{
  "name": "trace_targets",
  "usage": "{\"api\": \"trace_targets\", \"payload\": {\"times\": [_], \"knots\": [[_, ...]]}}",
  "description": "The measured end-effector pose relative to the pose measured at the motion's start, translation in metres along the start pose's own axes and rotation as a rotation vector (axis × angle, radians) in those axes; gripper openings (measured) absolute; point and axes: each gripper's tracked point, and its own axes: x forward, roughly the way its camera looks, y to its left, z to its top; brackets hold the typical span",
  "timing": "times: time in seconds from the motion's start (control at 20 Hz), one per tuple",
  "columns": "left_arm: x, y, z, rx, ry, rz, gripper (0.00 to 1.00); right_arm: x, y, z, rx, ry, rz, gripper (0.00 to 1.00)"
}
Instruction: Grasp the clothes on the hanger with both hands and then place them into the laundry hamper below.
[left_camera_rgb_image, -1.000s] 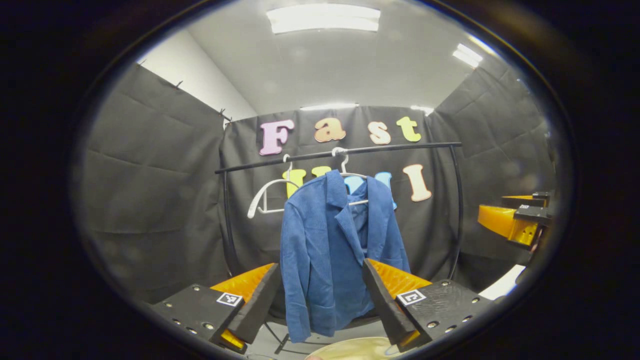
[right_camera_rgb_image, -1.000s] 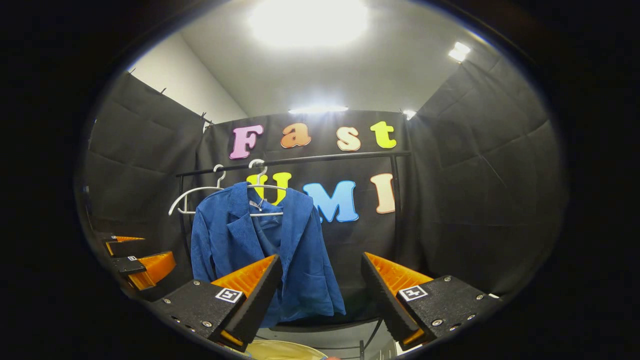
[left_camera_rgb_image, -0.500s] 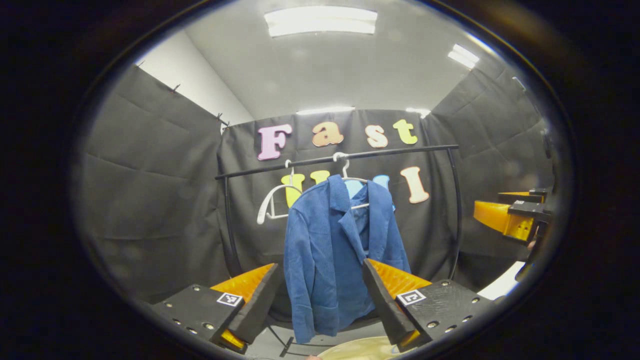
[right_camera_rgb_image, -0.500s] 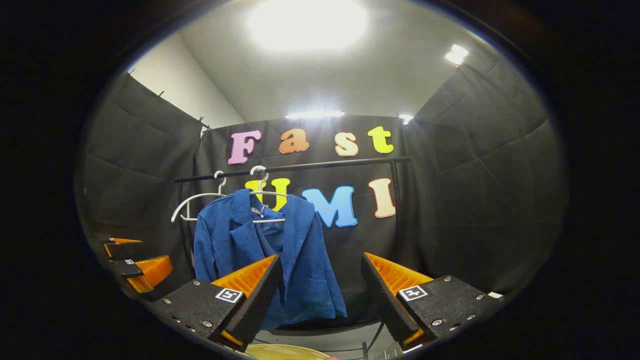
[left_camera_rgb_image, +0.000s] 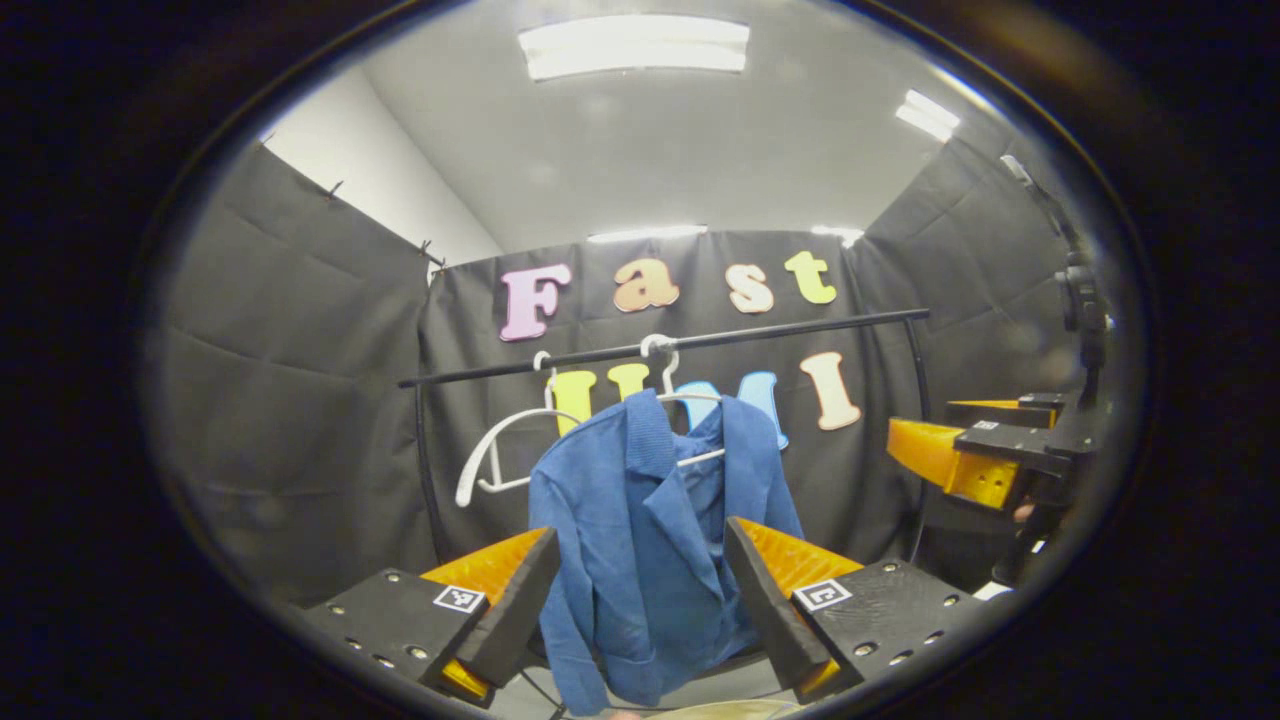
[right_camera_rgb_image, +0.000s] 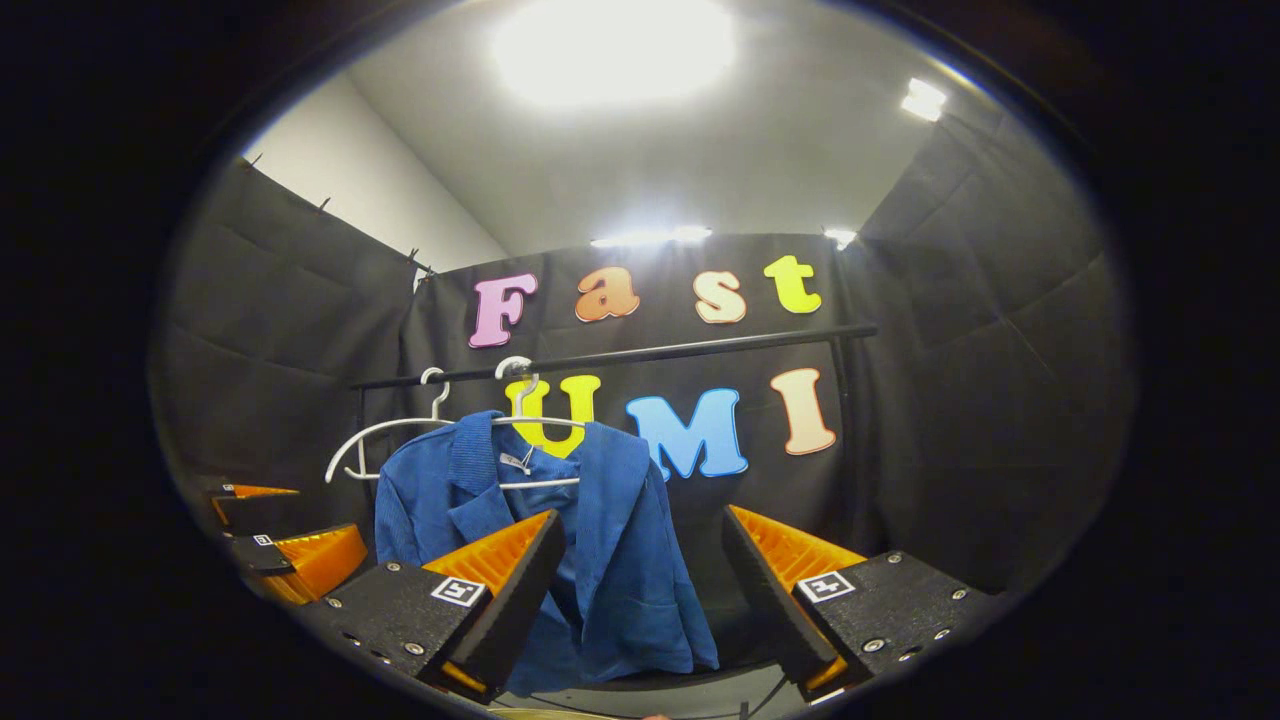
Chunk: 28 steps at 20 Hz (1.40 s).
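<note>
Two grippers sit nearest the cameras, each with its fingers spread wide and nothing between them; the left gripper frames the lower part of a jacket from a distance, while the right gripper has the same garment behind its left finger; in the left gripper view the right gripper appears again at the right edge, and in the right gripper view the left gripper shows low at the left edge. Beyond the fingers hangs the blue jacket, apart from both grippers; it is a deep blue with a fine ribbed texture, a notched collar and lapels, long sleeves hanging straight down, and its front falling open to show the blue inside. It hangs on a white hanger hooked over a black rail; a second white hanger, bare, hangs just beside it; behind the rail stands the booth's black cloth wall; above are bright ceiling lights.
</note>
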Motion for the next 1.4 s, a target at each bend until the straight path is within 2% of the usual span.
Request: {"api": "trace_targets", "payload": {"times": [0.2,0.5,0.9,1.2,1.4], "knots": [[0.039,-0.02,0.005,0.0,-0.005,0.022,0.95,0.049,-0.006,0.004,0.029,-0.01,0.047,0.97],[0.102,-0.022,-0.007,-0.009,0.024,0.086,0.95,0.115,-0.004,-0.007,0.063,0.017,0.101,0.96],[0.171,-0.023,-0.05,0.001,0.13,0.17,0.95,0.195,0.016,-0.051,0.067,0.115,0.168,0.96],[0.195,-0.018,-0.098,-0.038,0.239,0.239,0.95,0.23,0.037,-0.097,0.126,0.234,0.213,0.96],[0.206,-0.017,-0.117,-0.016,0.287,0.263,0.95,0.24,0.036,-0.118,0.099,0.269,0.195,0.95]]}}
